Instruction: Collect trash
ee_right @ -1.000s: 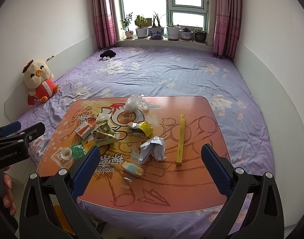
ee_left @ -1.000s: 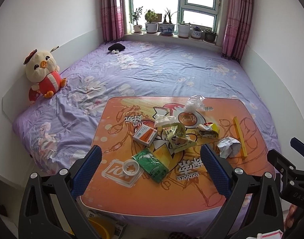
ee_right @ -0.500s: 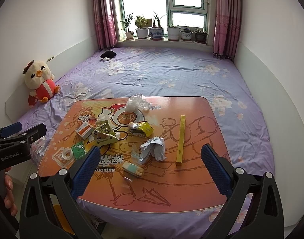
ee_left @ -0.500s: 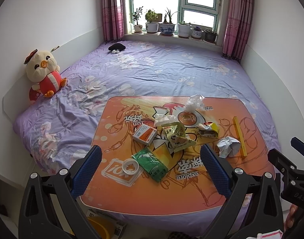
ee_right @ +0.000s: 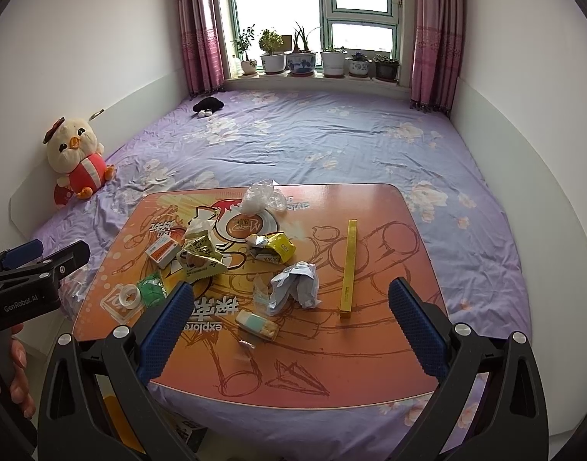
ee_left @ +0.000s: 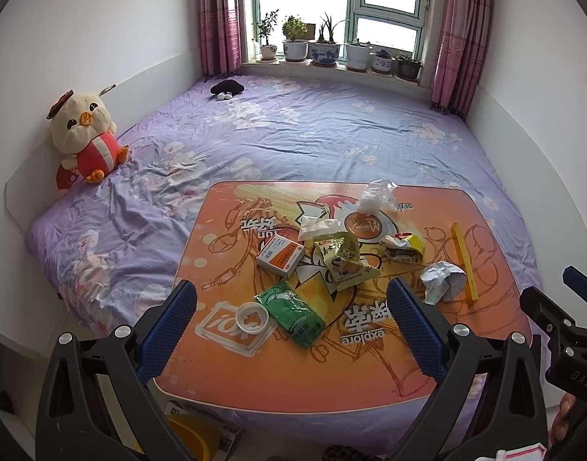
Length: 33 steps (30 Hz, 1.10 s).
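Note:
Trash lies on an orange table (ee_left: 231, 376) (ee_right: 370, 361) set on the bed. It includes a green packet (ee_left: 291, 314), a white tape ring (ee_left: 251, 317), an orange-white box (ee_left: 280, 256), a yellow-green snack bag (ee_left: 343, 259) (ee_right: 201, 255), a yellow wrapper (ee_left: 403, 249) (ee_right: 274, 247), crumpled paper (ee_left: 441, 280) (ee_right: 295, 282), a clear plastic bag (ee_left: 376, 198) (ee_right: 262, 196), a yellow stick (ee_left: 463, 259) (ee_right: 349, 265) and a small pastel packet (ee_right: 256, 324). My left gripper (ee_left: 291, 332) and right gripper (ee_right: 291, 332) are open and empty, above the table's near edge.
A purple flowered bedsheet (ee_left: 312, 130) surrounds the table. A plush chick (ee_left: 83, 136) sits against the left wall. Potted plants (ee_left: 324, 48) line the windowsill. A yellow box (ee_left: 195, 436) lies on the floor under the table's near edge.
Both views have shifted very slightly; both grippers stay open and nothing on the table has moved.

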Each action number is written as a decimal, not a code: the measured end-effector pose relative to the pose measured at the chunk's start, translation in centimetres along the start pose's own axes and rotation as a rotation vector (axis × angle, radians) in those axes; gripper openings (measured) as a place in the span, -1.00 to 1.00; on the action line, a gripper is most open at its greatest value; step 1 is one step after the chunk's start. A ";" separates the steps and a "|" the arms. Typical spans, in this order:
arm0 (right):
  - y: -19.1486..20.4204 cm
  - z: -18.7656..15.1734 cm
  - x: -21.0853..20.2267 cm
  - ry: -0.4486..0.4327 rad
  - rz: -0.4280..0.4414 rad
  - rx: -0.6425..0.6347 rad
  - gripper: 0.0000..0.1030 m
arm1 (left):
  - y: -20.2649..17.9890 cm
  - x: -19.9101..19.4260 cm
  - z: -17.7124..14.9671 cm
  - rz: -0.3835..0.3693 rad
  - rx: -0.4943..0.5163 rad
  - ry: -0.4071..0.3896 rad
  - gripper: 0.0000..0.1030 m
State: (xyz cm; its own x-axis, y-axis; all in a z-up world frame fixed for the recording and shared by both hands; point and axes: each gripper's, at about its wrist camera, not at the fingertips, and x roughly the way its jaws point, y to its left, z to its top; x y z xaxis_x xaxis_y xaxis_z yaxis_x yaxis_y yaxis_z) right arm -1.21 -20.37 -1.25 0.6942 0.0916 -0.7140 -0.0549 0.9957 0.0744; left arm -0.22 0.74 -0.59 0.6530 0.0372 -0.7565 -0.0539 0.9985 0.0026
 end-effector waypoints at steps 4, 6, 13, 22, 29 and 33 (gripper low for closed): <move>0.0 0.1 0.0 0.003 0.000 0.001 0.95 | 0.0 0.1 0.0 -0.001 -0.002 0.001 0.91; 0.0 0.1 0.0 0.003 0.000 0.001 0.95 | 0.0 0.1 0.0 0.000 -0.003 0.001 0.91; -0.1 0.0 0.0 0.000 0.000 0.003 0.95 | 0.2 0.3 -0.2 -0.006 -0.009 0.002 0.91; -1.4 -2.2 0.2 -0.018 0.029 0.000 0.95 | 0.9 1.6 -3.6 0.001 0.002 0.046 0.91; -2.7 -4.7 2.9 0.075 0.047 0.030 0.95 | 2.1 4.4 -7.2 -0.011 -0.037 0.159 0.91; -3.8 -4.8 5.1 0.105 0.004 0.046 0.87 | 3.0 7.2 -7.9 -0.037 -0.094 0.216 0.91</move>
State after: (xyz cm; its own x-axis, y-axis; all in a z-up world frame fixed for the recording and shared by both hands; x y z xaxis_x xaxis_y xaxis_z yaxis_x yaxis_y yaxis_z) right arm -0.88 -23.64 -8.55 0.6152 0.0984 -0.7822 -0.0227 0.9940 0.1072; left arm -1.65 3.66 -11.14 0.4799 -0.0185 -0.8771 -0.1095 0.9907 -0.0808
